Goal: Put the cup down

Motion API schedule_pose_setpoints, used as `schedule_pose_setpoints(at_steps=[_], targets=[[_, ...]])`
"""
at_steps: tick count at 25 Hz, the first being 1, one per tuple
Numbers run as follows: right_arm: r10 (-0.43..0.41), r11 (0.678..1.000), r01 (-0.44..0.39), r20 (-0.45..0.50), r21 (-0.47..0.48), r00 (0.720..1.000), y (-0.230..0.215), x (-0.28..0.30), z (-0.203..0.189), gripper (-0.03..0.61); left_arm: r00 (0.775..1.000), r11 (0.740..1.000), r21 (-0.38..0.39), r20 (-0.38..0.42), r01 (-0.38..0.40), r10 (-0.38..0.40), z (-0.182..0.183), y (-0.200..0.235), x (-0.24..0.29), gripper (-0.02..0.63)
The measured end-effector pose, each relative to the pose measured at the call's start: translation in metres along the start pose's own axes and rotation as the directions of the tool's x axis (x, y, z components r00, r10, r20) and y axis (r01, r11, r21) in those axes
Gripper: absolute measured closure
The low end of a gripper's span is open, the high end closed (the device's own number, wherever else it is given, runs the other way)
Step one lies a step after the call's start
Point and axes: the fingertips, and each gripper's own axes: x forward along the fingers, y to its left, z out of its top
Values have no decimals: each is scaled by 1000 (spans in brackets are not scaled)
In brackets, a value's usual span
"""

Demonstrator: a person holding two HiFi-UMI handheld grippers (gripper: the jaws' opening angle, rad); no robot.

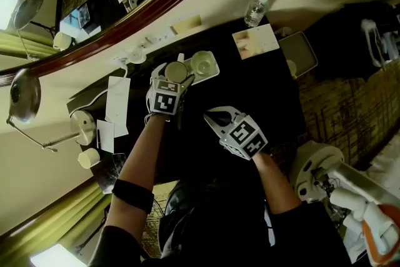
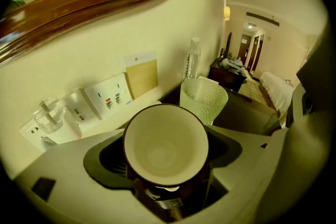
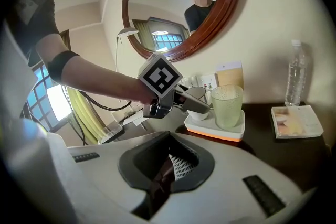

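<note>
Holding the cup between its jaws, the left hand-held gripper has it at the white tray on the desk. The setting-down looks nearly done. Whether the base touches the tray I cannot tell, and letting go is left. The cup is empty. Just beyond it an empty-looking textured glass stands in the same tray. The right hand-held gripper is clenched on nothing, short of the tray.

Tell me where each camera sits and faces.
Head view: on the head, steeply down at the desk; both forearms, left gripper, right gripper.
Left gripper view: on that gripper, along its jaws at the held cup.
Right gripper view: on that gripper, past shut jaws toward the tray; left forearm.
Gripper views share glass, bottle.
</note>
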Motion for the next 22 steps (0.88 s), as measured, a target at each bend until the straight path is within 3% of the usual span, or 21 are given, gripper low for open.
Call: schedule_pose_setpoints(at_steps=[7,9,14,22], targets=[[-7,1000,7,-3,5,1000,-4,-8,-5,578,998,999,-11,45,-45,46,4,1,1,204],[-9,1000,9,-4,0,1000,-6,-8,-6,578,997,998,-11,54,-62,63,7,3,0,147],[-22,1000,22,-11,4,1000,-4,-11,-3,578,993,995,15,75,-95,94,15,8,-15,146],[-50,998,50,0,-31,999,-5,-28,19,578,980,988,-8,120,-157,157,22,7,-65,147]])
